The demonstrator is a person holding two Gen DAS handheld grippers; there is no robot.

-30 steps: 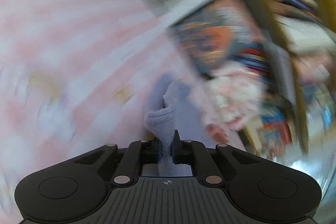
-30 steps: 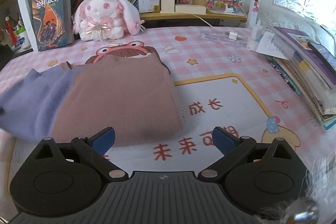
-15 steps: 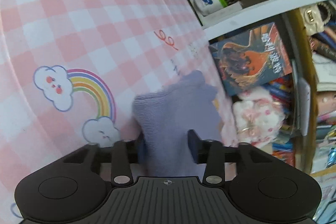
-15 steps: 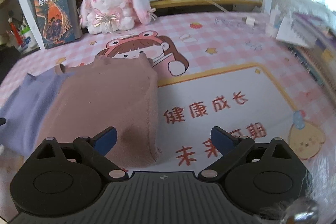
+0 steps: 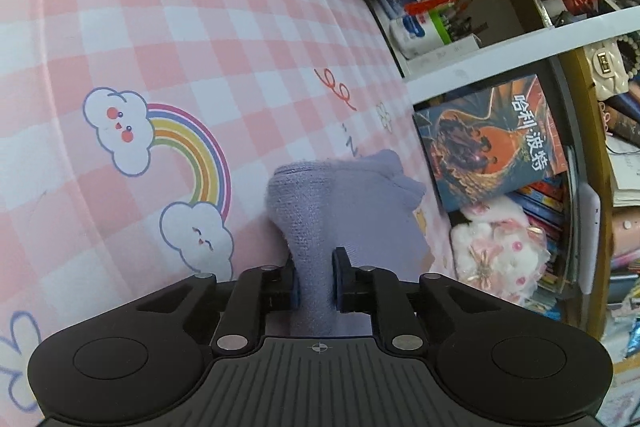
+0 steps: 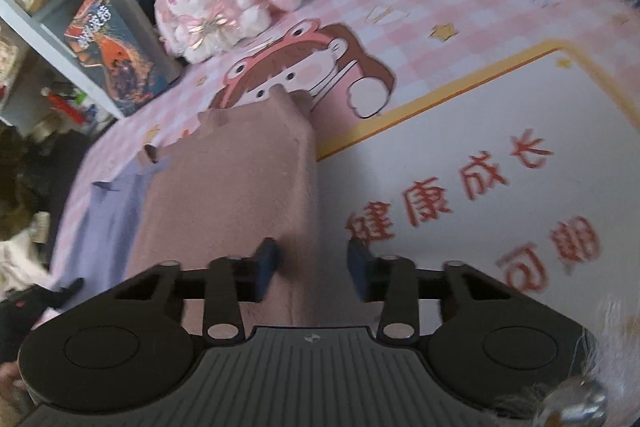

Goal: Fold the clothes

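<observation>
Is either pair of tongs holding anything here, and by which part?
Left tongs pinch the lilac garment at a bunched edge. Right tongs are open, straddling the pink garment's edge.

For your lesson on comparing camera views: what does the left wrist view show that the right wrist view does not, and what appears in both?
Left wrist view only: the left gripper shut on the purple cloth, a rainbow print on the mat, and a pen holder.

Right wrist view only: the right gripper open astride the edge of the pink cloth, a cartoon girl print and red characters.

Both: the purple cloth, the checked mat, the book and the plush rabbit.
</observation>
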